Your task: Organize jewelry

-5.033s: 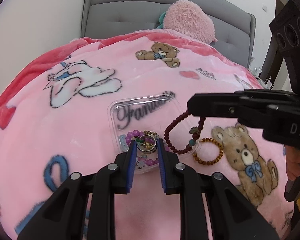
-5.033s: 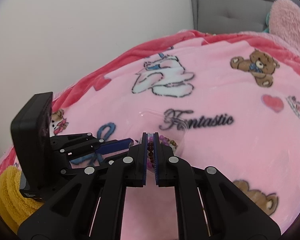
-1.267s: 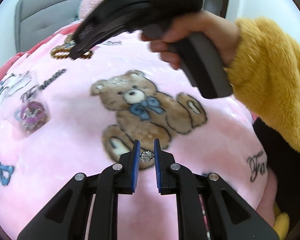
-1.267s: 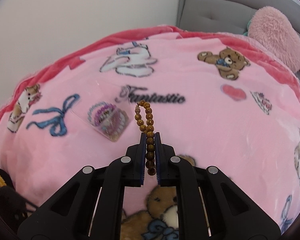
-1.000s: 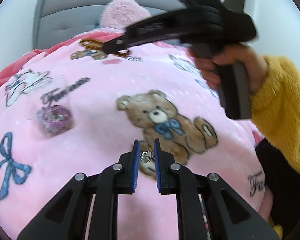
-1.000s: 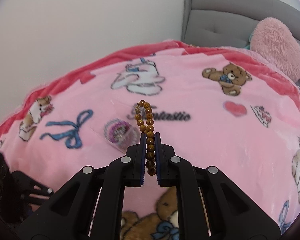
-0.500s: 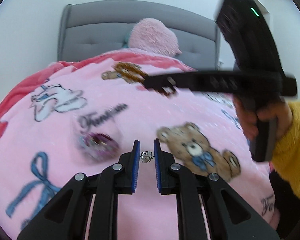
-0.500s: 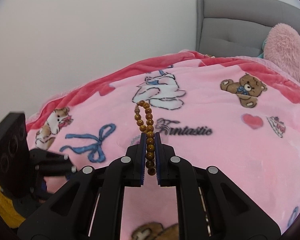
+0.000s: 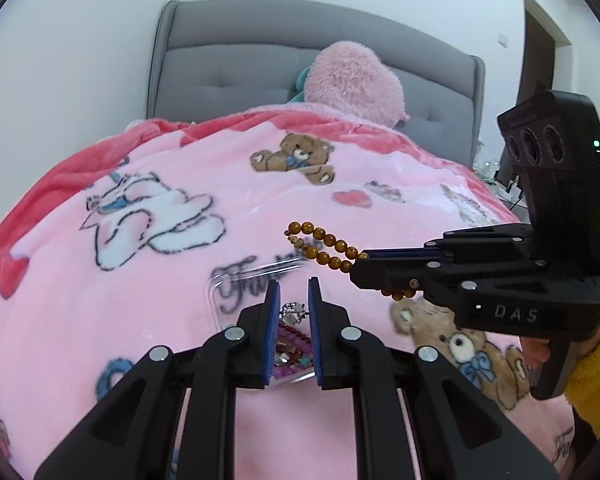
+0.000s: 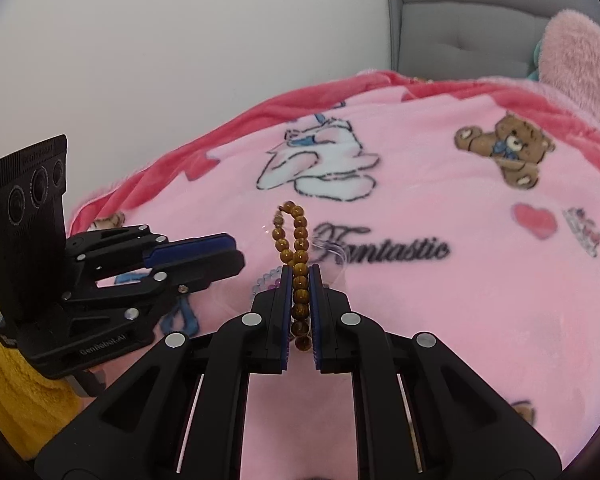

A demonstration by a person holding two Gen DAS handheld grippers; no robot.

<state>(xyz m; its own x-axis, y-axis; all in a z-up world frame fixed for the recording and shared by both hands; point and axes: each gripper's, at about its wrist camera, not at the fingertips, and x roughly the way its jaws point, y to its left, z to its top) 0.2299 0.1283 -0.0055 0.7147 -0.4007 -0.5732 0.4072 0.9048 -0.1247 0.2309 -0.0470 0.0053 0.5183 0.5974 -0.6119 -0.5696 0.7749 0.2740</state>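
Both hand-held grippers sit over the near middle of a bed covered by a pink fleece blanket printed with teddy bears, bows and the word "Fantastic" (image 9: 148, 292).

Left gripper (image 9: 291, 314): jaws drawn in close, pinching a small silver ring with a sparkly top (image 9: 293, 312) between the blue pads. It is held just above a clear plastic jewellery box (image 9: 236, 284) that lies on the blanket. The box's near part holds a heap of purple, pink and turquoise beaded pieces (image 9: 292, 346), seen between and under the left fingers. The far part of the box shows only the blanket lettering through it.

Right gripper (image 10: 300, 280): jaws pressed together on a brown wooden bead bracelet (image 10: 296, 240). The bracelet is flattened into a double strand. One loop end sticks out past the fingertips toward the far side; the other end hangs out behind the pads. In the left wrist view the same bracelet (image 9: 328, 246) juts out leftward from the right gripper (image 9: 360, 270), hanging in the air over the far right corner of the box, not touching it.

The right gripper comes in from the right side of the box, the left from the near side. A yellow fuzzy sleeve (image 9: 596, 372) shows behind the right gripper's handle.

Far end of bed: grey padded headboard (image 9: 240, 64), with a fluffy pink plush cushion (image 9: 352, 80) leaning against it.
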